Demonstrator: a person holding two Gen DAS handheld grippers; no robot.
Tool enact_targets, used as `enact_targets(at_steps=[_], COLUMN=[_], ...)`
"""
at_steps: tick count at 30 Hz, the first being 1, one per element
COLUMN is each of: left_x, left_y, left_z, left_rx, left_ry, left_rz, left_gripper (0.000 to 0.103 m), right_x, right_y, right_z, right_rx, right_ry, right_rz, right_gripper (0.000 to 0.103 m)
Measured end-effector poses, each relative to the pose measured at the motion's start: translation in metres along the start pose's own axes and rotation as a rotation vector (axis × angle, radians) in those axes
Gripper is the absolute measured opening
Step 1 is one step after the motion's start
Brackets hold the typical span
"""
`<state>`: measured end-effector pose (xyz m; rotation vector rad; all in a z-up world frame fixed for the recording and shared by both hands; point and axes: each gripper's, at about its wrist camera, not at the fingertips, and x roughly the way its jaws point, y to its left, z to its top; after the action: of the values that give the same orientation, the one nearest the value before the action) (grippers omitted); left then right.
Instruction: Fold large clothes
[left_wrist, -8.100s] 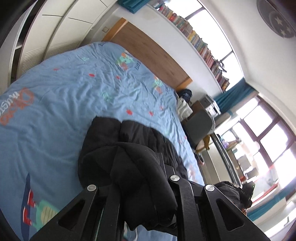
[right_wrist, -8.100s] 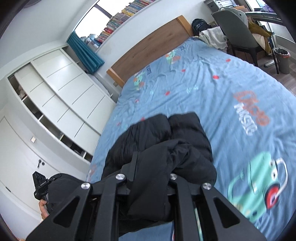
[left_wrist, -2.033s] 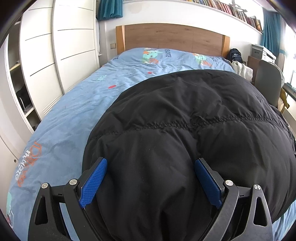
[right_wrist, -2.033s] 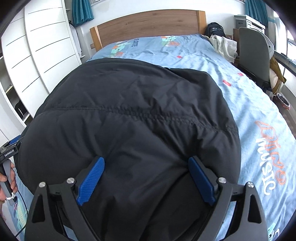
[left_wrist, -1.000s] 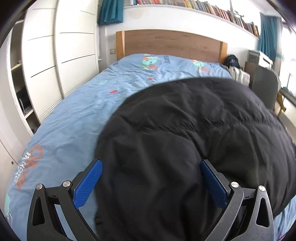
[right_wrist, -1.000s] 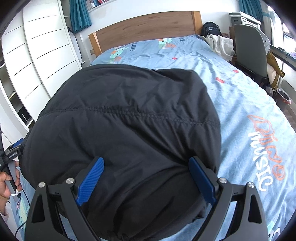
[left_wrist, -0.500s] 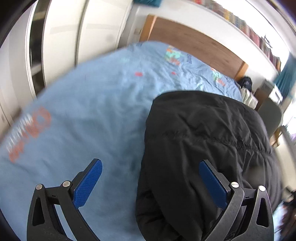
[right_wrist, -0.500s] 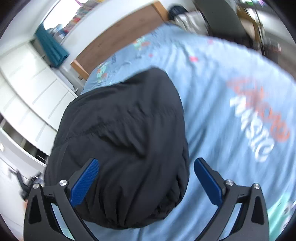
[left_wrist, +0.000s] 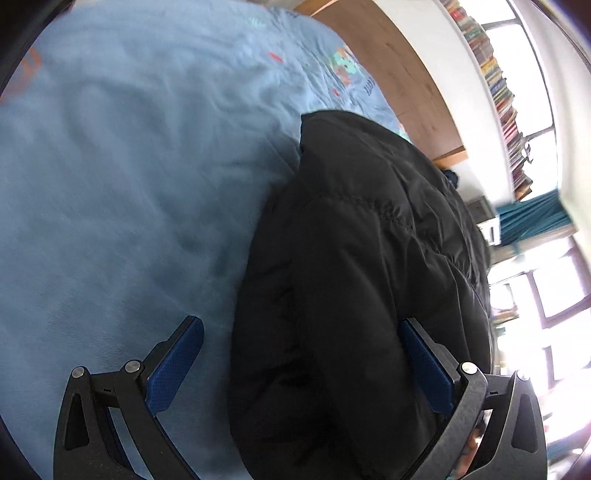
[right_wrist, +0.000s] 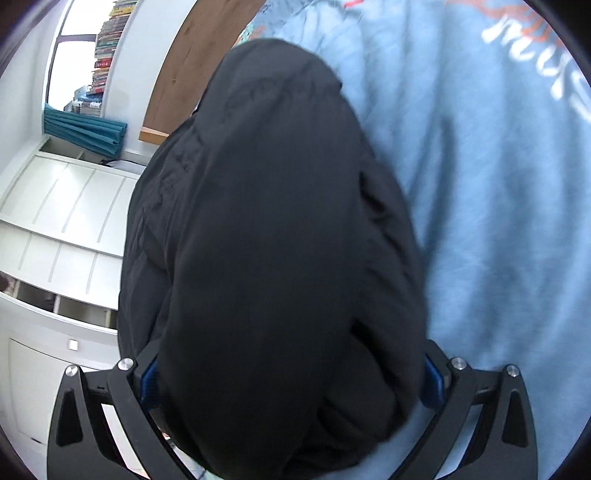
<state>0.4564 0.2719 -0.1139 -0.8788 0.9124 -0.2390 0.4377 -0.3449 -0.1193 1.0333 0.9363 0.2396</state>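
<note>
A black padded jacket (left_wrist: 362, 258) lies in a thick folded bundle on a light blue bed cover (left_wrist: 129, 166). My left gripper (left_wrist: 299, 365) is open, with its blue pads wide apart; the jacket's near left edge lies between them and reaches the right pad. In the right wrist view the same jacket (right_wrist: 273, 240) fills the middle. My right gripper (right_wrist: 284, 376) is open, its jaws wide to either side of the jacket's near end, and the blue pads are mostly hidden behind the fabric.
A wooden headboard (left_wrist: 399, 62) stands at the far end of the bed. A shelf of books (left_wrist: 498, 85) runs above it, beside a teal curtain (left_wrist: 532, 218). White cupboards (right_wrist: 62, 214) stand along one side of the bed.
Both grippers opened from their earlier hold on the jacket, which now lies folded on the bed. In the last half second both views have rolled and moved closer to the jacket.
</note>
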Motion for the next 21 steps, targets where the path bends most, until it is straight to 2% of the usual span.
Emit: enact_targets(at_steps=[5,9,11,16,21], left_x=[0.0,0.006,0.014,0.039,0.052], left_y=[0.014,0.008,-0.005,-0.015,-0.014], left_z=[-0.007,-0.01,-0.013,-0.005,-0.002], left_rx=[-0.046,-0.078,-0.055,-0.067,-0.098], left_ry=[0.039,0.068,0.08,0.134,0.193], left_rz=[-0.076,-0.254,-0.295,-0.315,-0.283], left_gripper=[0.102,0.102,0.102,0.102,0.102], right_x=[0.013,0.016,0.015,0.018,0.029], right_y=[-0.001,-0.004,-0.007,-0.008,-0.024], right_z=[0.002,0.003,0.004,0.006,0.01], right_rx=[-0.004,-0.001,0.005,0.008,0.034], right_ry=[0.022,0.028,0.028,0.047,0.069], right_rz=[0.045,0.082,0.118,0.185,0.162], right_gripper=[0.103,0.103,0.103,0.103,0.103])
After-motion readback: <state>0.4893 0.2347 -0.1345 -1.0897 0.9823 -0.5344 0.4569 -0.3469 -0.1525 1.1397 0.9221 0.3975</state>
